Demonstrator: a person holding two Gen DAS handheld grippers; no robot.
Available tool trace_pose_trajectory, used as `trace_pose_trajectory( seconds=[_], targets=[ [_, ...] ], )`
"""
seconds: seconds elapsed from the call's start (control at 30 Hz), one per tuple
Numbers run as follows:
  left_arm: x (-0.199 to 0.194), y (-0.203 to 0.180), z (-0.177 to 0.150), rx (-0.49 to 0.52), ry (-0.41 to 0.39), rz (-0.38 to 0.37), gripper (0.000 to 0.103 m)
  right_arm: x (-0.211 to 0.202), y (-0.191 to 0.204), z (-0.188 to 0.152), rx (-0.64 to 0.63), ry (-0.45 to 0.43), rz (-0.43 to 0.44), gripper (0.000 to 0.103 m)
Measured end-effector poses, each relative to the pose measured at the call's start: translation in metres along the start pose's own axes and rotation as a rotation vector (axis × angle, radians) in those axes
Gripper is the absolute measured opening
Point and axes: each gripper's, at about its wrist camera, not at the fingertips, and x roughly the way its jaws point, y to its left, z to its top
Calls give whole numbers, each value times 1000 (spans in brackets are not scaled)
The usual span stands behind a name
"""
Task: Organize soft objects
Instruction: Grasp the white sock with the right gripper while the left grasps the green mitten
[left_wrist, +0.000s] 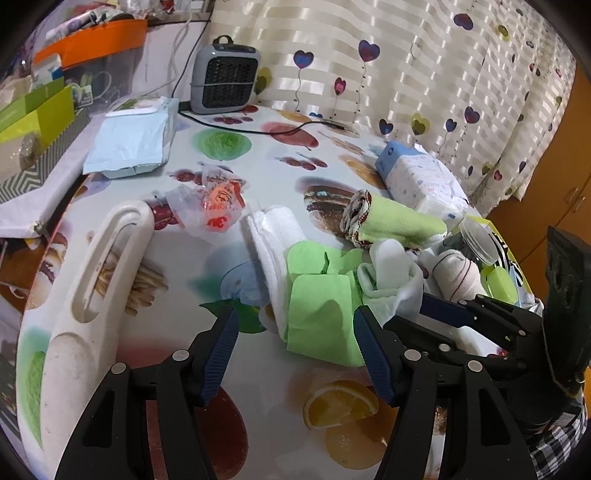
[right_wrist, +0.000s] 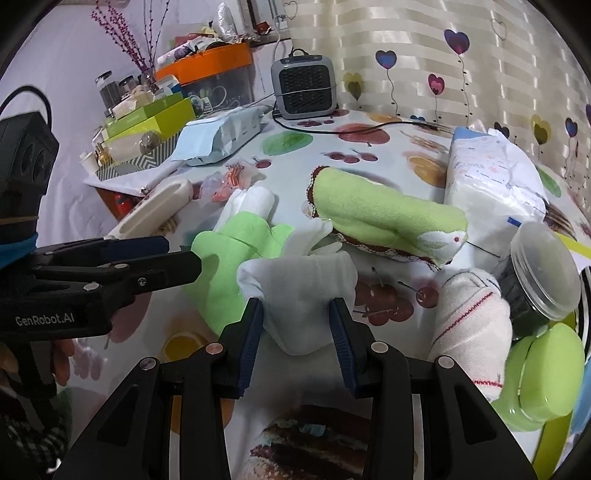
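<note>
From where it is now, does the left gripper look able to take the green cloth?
Probably yes. The left gripper is open with the green cloth lying between its fingers on the table; nothing blocks it, though the right gripper is holding a white sock close beside.

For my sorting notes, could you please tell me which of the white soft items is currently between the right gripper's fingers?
The plain white sock, bunched between the right gripper fingers. The white sock with red stitching lies free beside it; the folded white cloth lies farther back.

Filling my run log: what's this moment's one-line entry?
left gripper: open, at green cloth | right gripper: shut on white sock
</note>
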Motion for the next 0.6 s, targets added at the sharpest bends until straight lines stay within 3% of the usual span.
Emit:
trace_pose_trajectory(
  seconds=[0.43,0.6],
  targets=[
    [7,-12,0,13,13,15,64,5,0,-1,-4,15,-75,39],
    [8,-14,0,11,13,21,64,3,0,-2,-2,4,-107,24]
  ],
)
